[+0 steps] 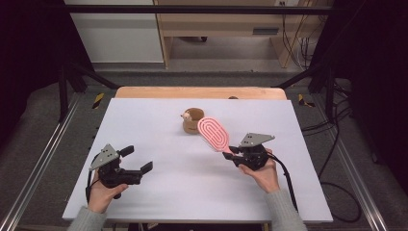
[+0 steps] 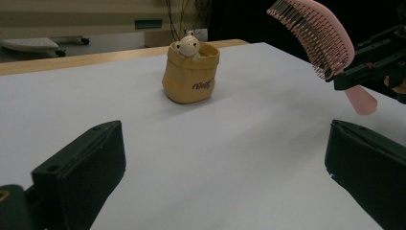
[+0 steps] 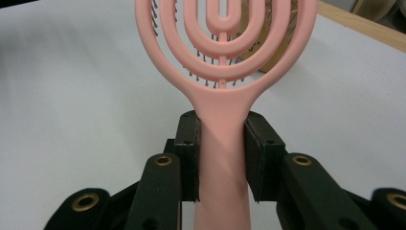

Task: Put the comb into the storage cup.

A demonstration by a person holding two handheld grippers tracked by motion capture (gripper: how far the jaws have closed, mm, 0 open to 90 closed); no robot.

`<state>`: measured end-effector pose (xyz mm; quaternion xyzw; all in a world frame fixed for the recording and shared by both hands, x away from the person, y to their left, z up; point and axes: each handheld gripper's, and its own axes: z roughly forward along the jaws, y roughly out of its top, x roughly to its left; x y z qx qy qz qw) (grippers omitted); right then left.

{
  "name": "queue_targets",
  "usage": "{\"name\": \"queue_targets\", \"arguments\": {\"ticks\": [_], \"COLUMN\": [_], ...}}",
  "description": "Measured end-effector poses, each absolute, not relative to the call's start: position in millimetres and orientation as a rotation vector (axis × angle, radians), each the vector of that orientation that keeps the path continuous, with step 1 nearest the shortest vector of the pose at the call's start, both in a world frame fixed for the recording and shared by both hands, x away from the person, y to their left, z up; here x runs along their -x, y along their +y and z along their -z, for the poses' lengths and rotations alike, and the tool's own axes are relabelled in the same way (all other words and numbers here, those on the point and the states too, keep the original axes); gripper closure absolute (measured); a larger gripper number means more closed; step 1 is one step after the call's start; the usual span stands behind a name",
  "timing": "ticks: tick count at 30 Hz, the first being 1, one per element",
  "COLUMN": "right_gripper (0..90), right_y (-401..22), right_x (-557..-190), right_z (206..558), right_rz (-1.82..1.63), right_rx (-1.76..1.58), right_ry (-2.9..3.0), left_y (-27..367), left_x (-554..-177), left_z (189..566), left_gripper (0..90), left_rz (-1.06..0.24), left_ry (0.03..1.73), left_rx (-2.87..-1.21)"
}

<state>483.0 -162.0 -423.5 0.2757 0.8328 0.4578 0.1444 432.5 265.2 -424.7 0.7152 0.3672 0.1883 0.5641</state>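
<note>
A pink hairbrush [image 1: 215,133] is held up off the white worktop [image 1: 168,144], gripped by its handle between the jaws of the right gripper [image 1: 230,155]. In the right gripper view the brush [image 3: 225,72] rises straight up from the two black jaws, which press against either side of the handle just below the point where it widens into the looped, open-work head. The end of the handle sticks out behind the grip. From the high view the brush slants up and away from the person's right hand [image 1: 262,174] towards the middle of the worktop, its head ending just beside a small tan pot [image 1: 191,125] with a little animal figure [image 1: 186,115] peeping over its rim. The left gripper view shows the bristles [image 2: 306,33] facing down and towards the pot [image 2: 190,74], with the head in the air above the worktop and not touching the pot.

The left gripper [image 1: 137,160] rests low near the front left of the worktop, held in the person's left hand [image 1: 103,190]. Its jaws stand wide apart with nothing between them, pointing across at the pot and the brush. It is well apart from both.

Beyond the far edge runs a strip of bare wood [image 1: 199,92].
</note>
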Motion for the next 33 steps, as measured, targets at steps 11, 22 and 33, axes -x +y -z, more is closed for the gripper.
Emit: {"name": "queue_targets", "arguments": {"ticks": [11, 22, 33], "right_gripper": [70.2, 70.2, 70.3], "right_y": [-159, -157, -155], "right_x": [-478, -476, -474], "right_z": [421, 420, 420], "right_rz": [-1.374, -1.393, -1.413], "right_rx": [-0.789, -0.787, -0.786], "right_ry": [2.358, 2.336, 2.316], "left_y": [255, 243, 231], "left_x": [-432, -431, -433], "left_z": [420, 414, 402], "left_gripper": [0.3, 0.3, 0.3], "left_rz": [-0.448, -0.468, -0.46], "left_ry": [0.886, 0.917, 0.917], "left_rx": [-1.668, -1.654, -1.625]}}
